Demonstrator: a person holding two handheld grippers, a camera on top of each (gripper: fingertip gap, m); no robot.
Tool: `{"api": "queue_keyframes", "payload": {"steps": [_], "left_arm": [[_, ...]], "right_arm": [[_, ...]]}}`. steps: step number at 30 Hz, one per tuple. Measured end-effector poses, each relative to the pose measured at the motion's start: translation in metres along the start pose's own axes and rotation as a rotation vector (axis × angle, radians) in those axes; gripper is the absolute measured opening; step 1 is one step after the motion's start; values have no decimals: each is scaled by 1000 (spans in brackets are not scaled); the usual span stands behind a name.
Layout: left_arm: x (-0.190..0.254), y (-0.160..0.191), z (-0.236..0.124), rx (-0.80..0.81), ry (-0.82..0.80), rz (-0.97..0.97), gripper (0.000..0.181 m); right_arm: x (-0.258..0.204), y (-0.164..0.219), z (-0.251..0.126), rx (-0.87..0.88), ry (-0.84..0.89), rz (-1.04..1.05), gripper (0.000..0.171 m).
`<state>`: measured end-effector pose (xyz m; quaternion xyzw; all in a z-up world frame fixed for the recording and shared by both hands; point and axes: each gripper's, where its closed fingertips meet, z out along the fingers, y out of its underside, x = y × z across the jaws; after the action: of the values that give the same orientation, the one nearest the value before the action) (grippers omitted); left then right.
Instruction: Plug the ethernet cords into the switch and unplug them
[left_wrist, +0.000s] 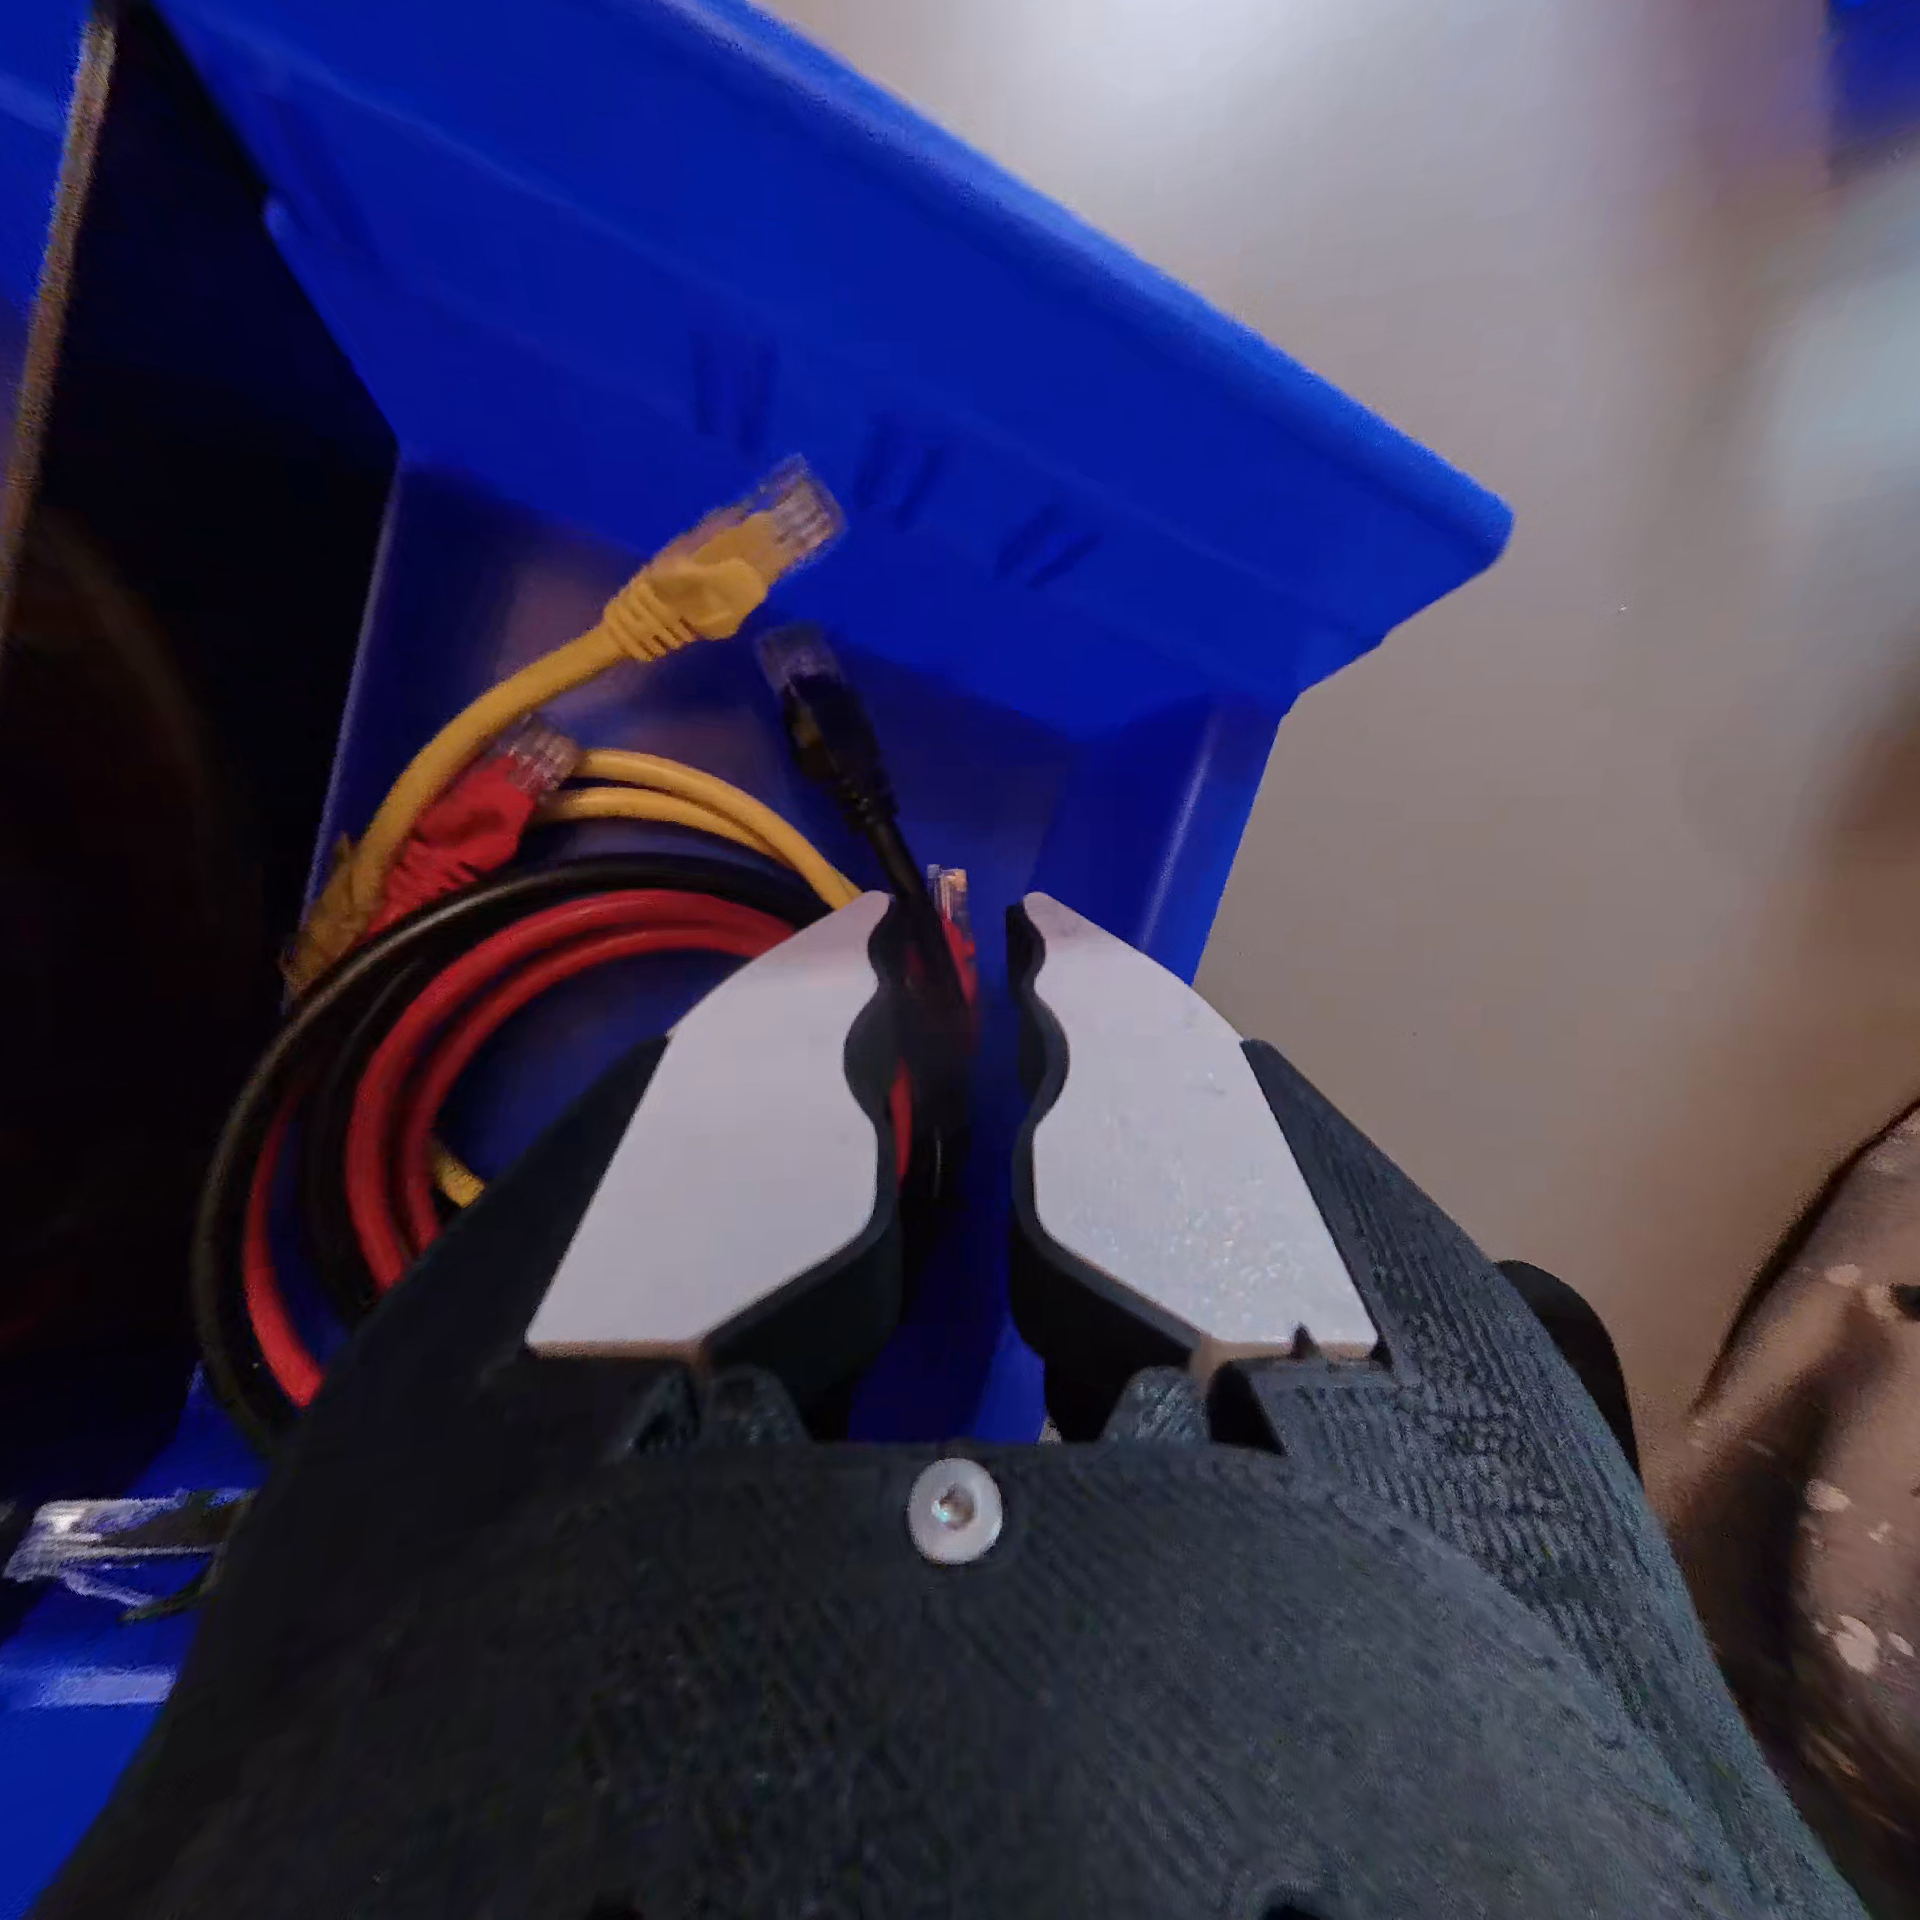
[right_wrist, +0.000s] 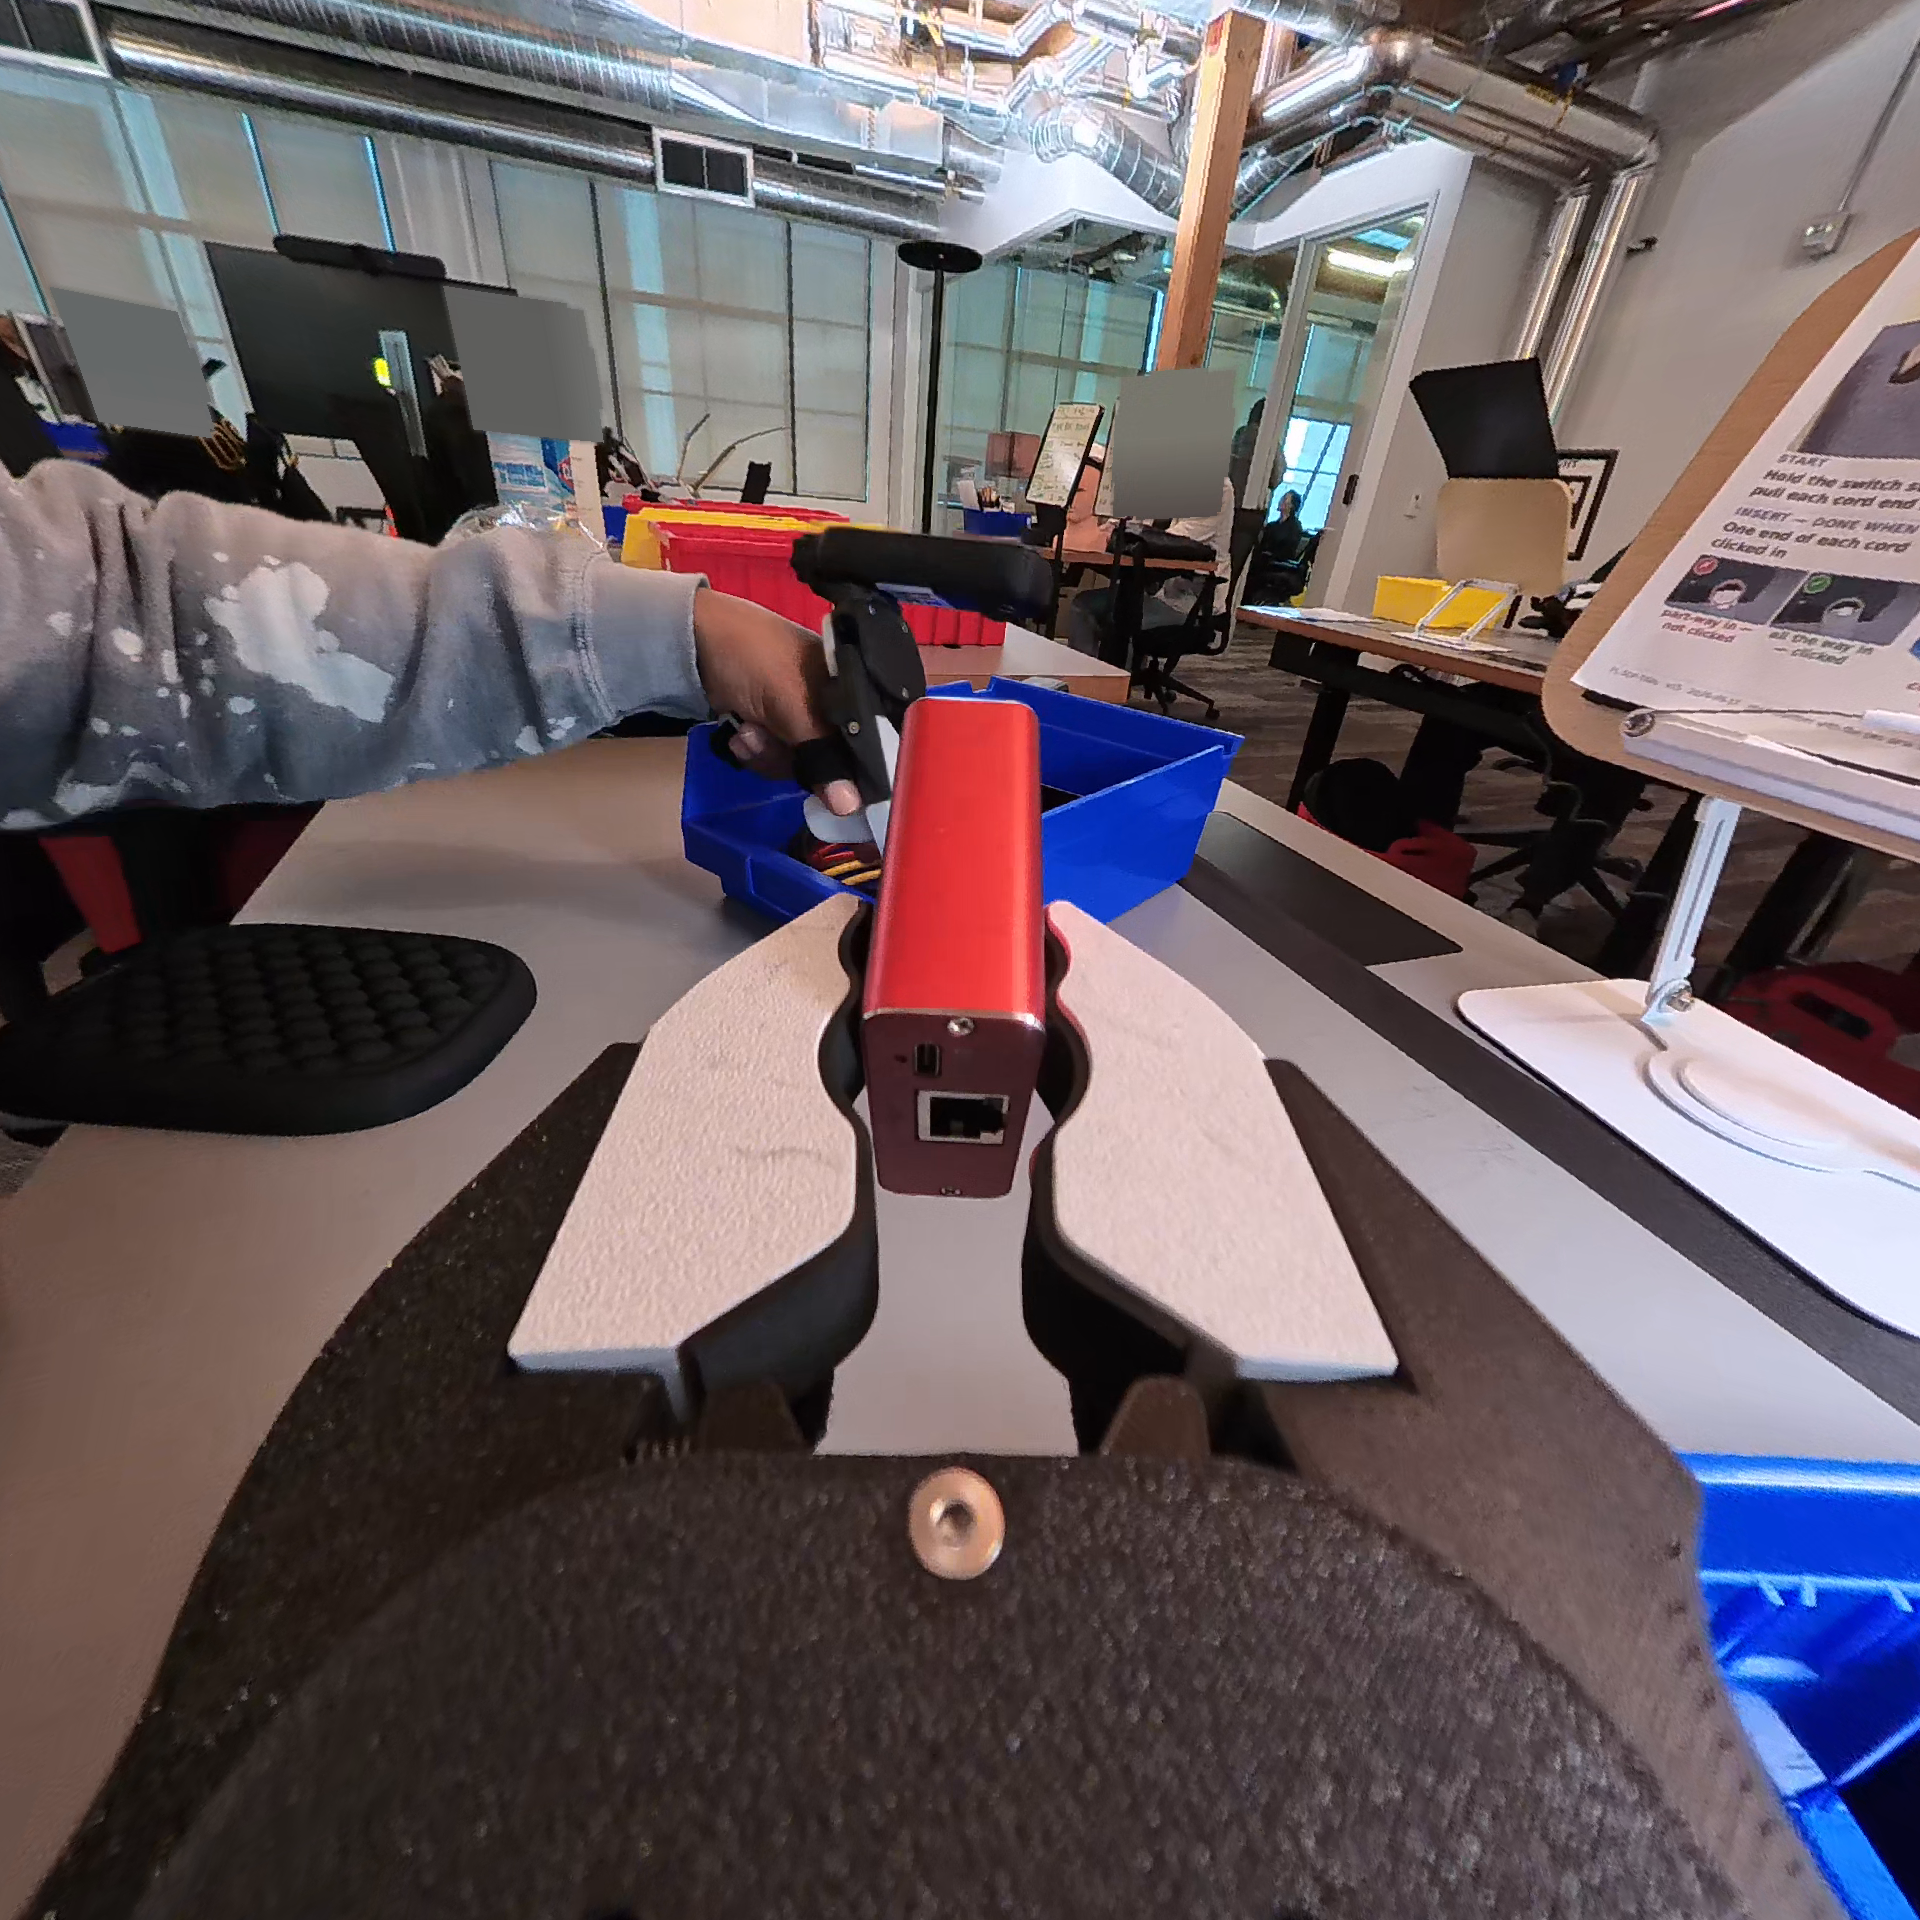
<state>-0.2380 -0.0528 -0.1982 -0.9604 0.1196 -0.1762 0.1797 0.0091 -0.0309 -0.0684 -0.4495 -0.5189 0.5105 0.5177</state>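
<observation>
Right claw (right_wrist: 956, 997) clamps the red switch (right_wrist: 954, 935) above the worktop (right_wrist: 416, 852); left claw (left_wrist: 951, 935), narrowly parted around a red cord's plug (left_wrist: 948, 904) in the blue bin (left_wrist: 831, 343), must pinch it next, I judge.

Motion blur is smearing the dim left wrist view, especially the glossy blue plastic bin (left_wrist: 831, 343); the right wrist view is showing bright, sharp daylight from tall windows (right_wrist: 717, 343), bowing at its edges.

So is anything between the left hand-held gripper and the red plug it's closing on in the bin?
Yes. The black cord runs down between the left hand-held gripper's fingertips, right beside the red plug, so a squeeze may catch both. The yellow cord lies clear, farther left in the blue bin.
</observation>
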Motion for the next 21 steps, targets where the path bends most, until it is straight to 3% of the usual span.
{"api": "queue_keyframes", "payload": {"steps": [1, 14, 21], "left_arm": [[-3, 0, 2, -11, 8, -17, 19], [-12, -4, 28, -202, -14, -59, 18], [-9, -6, 31, -158, 79, -127, 15]], "right_arm": [[1, 0, -1, -1, 2, 1, 28], [7, 6, -4, -7, 3, 32, 28], [8, 5, -4, 0, -3, 45, 28]]}}
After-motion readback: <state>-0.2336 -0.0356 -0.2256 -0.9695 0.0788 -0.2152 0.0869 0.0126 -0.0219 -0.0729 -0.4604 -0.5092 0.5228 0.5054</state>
